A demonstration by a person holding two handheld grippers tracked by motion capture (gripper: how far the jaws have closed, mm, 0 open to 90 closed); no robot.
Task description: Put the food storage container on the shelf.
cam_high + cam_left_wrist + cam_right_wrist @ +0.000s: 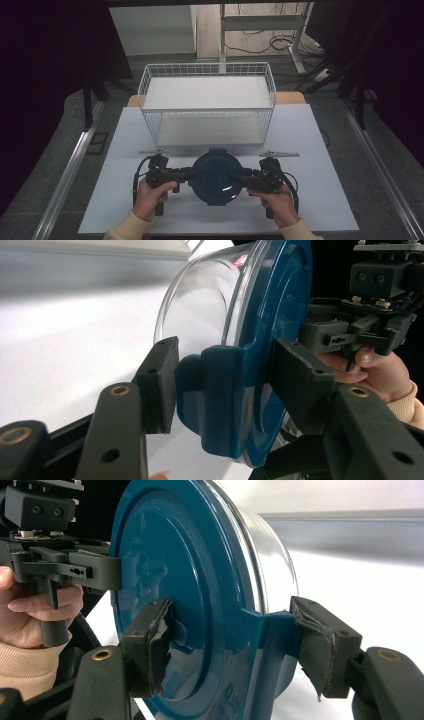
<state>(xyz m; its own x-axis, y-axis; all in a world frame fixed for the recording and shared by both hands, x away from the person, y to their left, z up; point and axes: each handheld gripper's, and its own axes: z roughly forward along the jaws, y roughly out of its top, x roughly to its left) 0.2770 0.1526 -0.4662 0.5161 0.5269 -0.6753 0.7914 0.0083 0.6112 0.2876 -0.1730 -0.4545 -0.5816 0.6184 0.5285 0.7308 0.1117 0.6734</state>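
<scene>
1. High view showed the round clear plastic container with a dark blue clip-on lid [215,177] between my two tongs, at the near middle of the pale tabletop [320,200].
2. My left tongs [189,174] were clamped on the lid's left latch tab, and my right tongs [241,177] were clenched on the opposite tab.
3. I judged the main risk to be slip: each grip was on a small tab, so uneven hands could tilt the container or pop a latch, dropping the tub.
4. Worn padding on the right tongs' pads [314,635] could weaken that hold.
5. Ahead, the white wire basket [207,70] stood just beyond; its near rim could catch the container. Open tabletop lay to both sides.
</scene>
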